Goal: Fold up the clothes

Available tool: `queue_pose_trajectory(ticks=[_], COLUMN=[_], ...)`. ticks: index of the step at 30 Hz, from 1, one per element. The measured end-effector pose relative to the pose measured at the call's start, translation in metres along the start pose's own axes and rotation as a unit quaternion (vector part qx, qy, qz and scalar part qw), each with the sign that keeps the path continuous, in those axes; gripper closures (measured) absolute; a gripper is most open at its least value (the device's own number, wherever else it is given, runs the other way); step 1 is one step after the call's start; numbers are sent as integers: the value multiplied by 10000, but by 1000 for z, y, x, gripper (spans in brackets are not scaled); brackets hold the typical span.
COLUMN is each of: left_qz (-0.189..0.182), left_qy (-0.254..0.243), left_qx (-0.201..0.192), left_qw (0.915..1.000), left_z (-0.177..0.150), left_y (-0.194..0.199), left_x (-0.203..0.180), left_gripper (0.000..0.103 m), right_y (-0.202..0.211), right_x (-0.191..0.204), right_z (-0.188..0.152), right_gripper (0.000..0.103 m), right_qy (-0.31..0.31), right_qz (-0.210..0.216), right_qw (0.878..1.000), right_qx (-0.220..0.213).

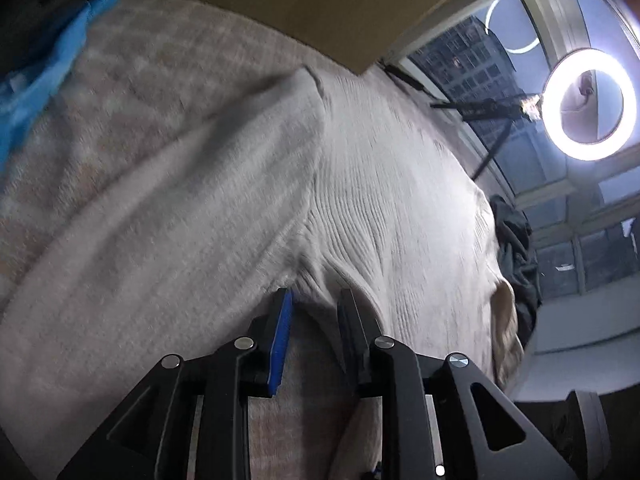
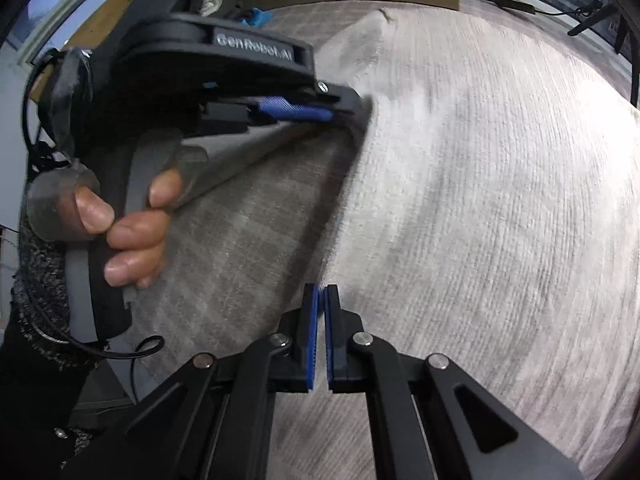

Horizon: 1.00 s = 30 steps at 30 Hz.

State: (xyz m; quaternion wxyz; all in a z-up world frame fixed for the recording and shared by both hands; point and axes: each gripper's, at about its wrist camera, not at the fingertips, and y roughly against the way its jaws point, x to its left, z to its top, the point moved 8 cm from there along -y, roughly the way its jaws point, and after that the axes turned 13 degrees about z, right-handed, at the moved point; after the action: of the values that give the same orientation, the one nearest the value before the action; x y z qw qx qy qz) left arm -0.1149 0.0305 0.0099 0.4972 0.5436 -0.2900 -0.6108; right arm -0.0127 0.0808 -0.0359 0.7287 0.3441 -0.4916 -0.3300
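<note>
A white ribbed knit sweater [image 1: 400, 200] lies spread on a checked beige blanket [image 1: 140, 100], with one sleeve [image 1: 180, 208] running off to the lower left. My left gripper [image 1: 316, 294] points down at the seam where sleeve meets body. Its jaws stand a little apart, with wrinkled fabric lying between the tips and no pad pressing on it. The right wrist view shows the left gripper [image 2: 352, 104] at the sweater [image 2: 480, 200] edge, a hand [image 2: 132, 232] around its handle. My right gripper [image 2: 322, 292] is shut at the sweater's near edge over the blanket [image 2: 248, 240]; I see no fabric between its pads.
A blue cloth [image 1: 40, 80] lies at the blanket's far left. A dark garment [image 1: 516, 248] is heaped at the right edge beyond the sweater. A brown board [image 1: 280, 0] stands behind the bed. A ring light [image 1: 588, 104] on a stand glows by the windows.
</note>
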Motion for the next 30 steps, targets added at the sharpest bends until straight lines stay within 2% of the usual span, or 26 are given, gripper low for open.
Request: queue_pose_trajectory(ticks=[1,2,7,10,14,17,21,25,27,30], left_qz=[3,-2,-147,-290,-414,-427,-233,-256,-164,-143], left_qy=[71,137,192,445,432,375,577,696,661,556], left_qx=[-42,-78,-131,31,188,334,414,353,277,179], left_qw=[10000,9999,9996,9986,9980,9978,9972,9966,9973,9982], left_z=[2,4,4,-1,-8,-11,-10,-6,-5,-5], left_y=[0,-1,1,7,9,2,-11,-15,-15,-11], left_x=[2,3,5,8,-3,-12,-8,-7,-7,-4], left_gripper=[90,103,103,103,87,82,82,85,96,97], right_y=[0,0,5,8,9,10,12,13,14,16], right_x=[-4,-8,-20,-24,-29,-32,-38,-47,-50,-51], right_z=[1,1,6,11,18,23,28,33,36,42], right_gripper=[100,100,100,100,100,100,100,100,100,100], right_qy=[-36,-74,-230,-268,-293,-293,-304,-380,-408,-391], right_qz=[-21,-35,-13,-45,-75,-112,-161,-166,-152,-131], right_qw=[10000,10000,9997,9996,9995,9995,9993,9990,9989,9990], right_qx=[2,1,-59,-92,-94,-93,-110,-140,-155,-174])
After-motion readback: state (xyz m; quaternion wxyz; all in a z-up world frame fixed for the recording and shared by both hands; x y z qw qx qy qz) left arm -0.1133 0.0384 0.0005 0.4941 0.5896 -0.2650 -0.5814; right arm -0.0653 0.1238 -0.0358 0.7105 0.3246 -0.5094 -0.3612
